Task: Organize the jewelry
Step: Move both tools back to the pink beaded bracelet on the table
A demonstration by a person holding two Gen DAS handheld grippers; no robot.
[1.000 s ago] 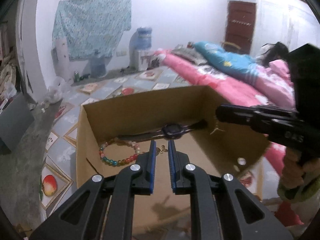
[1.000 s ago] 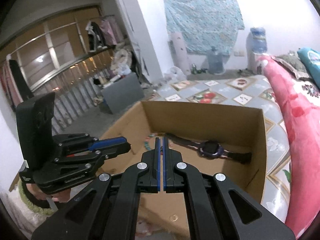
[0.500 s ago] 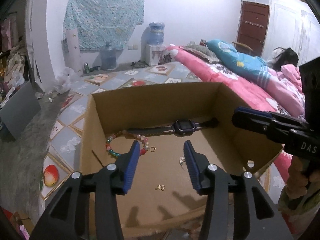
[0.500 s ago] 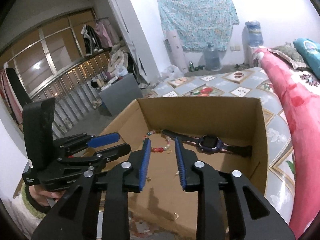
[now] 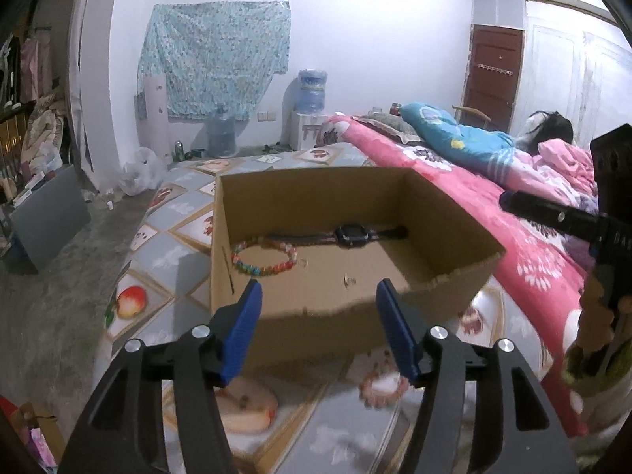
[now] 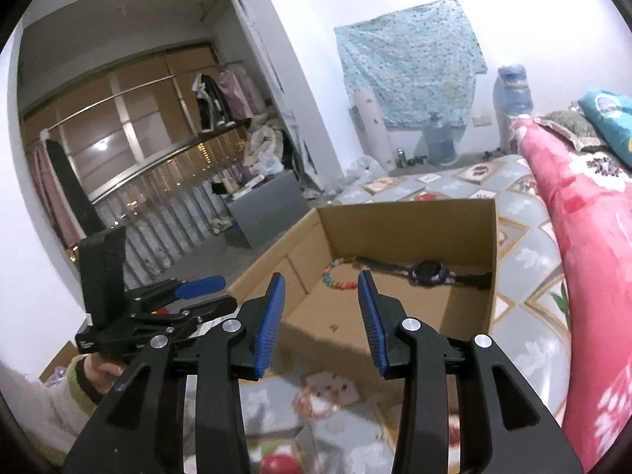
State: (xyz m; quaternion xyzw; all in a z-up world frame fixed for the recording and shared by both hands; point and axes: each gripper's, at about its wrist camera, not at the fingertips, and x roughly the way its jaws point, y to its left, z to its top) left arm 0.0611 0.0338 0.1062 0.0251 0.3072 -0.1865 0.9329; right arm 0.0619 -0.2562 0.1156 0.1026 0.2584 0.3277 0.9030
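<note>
In the cardboard box (image 5: 316,201) ahead of you, beaded bracelet (image 5: 264,256) left, watch (image 5: 349,234) along the far wall, tiny gold pieces (image 5: 347,279) too small to identify, your left gripper (image 5: 318,312) just opened, empty, your right gripper (image 6: 322,308) likewise, near wall hiding part of the floor.

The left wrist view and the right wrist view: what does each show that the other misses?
Only the left view: a brown door and a dark-haired person lying on the bed. Only the right view: a railing with hanging clothes. Both: the cardboard box, beaded bracelet, watch, and blue cloth on the wall.
</note>
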